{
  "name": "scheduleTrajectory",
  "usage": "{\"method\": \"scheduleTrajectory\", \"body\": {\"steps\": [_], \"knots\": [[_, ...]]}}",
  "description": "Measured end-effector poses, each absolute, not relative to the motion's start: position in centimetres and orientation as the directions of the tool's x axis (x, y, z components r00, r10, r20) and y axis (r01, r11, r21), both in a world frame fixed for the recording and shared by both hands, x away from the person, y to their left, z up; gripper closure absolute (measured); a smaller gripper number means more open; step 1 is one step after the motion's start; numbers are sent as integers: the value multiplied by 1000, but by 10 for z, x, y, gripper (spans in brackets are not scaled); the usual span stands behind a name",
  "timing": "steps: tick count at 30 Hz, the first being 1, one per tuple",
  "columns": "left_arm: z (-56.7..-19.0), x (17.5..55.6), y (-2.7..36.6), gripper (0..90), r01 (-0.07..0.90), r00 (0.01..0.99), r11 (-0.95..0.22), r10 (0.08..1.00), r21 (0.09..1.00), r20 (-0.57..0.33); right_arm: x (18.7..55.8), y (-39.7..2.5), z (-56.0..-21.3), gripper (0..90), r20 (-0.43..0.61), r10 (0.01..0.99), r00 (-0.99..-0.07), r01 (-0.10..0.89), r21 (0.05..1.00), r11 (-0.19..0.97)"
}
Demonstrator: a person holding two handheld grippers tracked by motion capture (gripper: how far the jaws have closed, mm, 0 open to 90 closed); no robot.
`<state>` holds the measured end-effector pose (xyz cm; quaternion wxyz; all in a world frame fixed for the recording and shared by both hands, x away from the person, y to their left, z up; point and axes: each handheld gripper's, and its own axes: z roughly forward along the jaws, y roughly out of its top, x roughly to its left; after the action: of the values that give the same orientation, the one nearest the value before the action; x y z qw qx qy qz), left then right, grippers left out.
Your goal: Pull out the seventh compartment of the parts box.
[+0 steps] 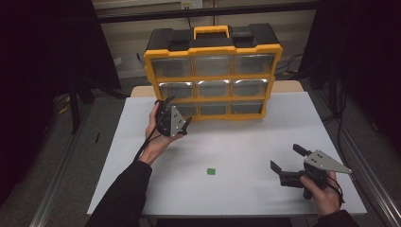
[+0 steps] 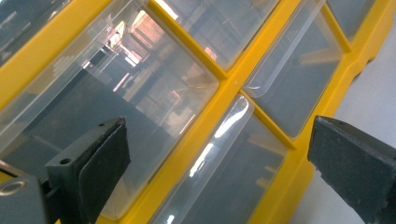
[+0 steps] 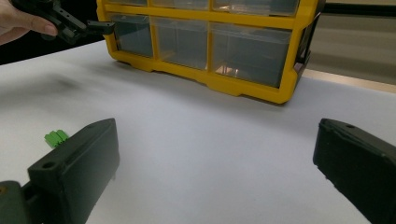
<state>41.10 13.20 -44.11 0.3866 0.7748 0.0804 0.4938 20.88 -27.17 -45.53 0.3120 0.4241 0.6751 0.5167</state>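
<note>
The left gripper (image 1: 182,124) is right up at the yellow organizer (image 1: 213,71), at the bottom-left of its 9 clear drawers. In the left gripper view its jaws stand spread wide, and the bottom-left drawer (image 2: 224,172) sits squarely between them, very close, perhaps not quite touching; the angle makes that hard to call. The drawer lies straight ahead of those jaws, its front face square to them, so a short push forward and a close on its lip looks like the move that counts.

The right gripper (image 1: 286,163) rests low on the white table (image 1: 265,142) at the near right, jaws also spread and holding nothing. A small green connector (image 1: 211,171) lies on the table between the 2 hands, nearer the right gripper and off to its left, well apart from the organizer.
</note>
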Motion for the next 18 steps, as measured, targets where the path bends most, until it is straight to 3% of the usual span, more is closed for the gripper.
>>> {"method": "scheduleTrajectory", "body": {"steps": [12, 18], "knots": [[-448, 411, 131, 92, -286, 392, -767, 453, 574, 801, 209, -272, -456, 2, 17, 894, -447, 250, 962, 107], [-453, 414, 131, 144, -279, 394, -766, 459, 579, 796, 209, -272, -456, 2, 18, 894, -447, 251, 962, 106]]}}
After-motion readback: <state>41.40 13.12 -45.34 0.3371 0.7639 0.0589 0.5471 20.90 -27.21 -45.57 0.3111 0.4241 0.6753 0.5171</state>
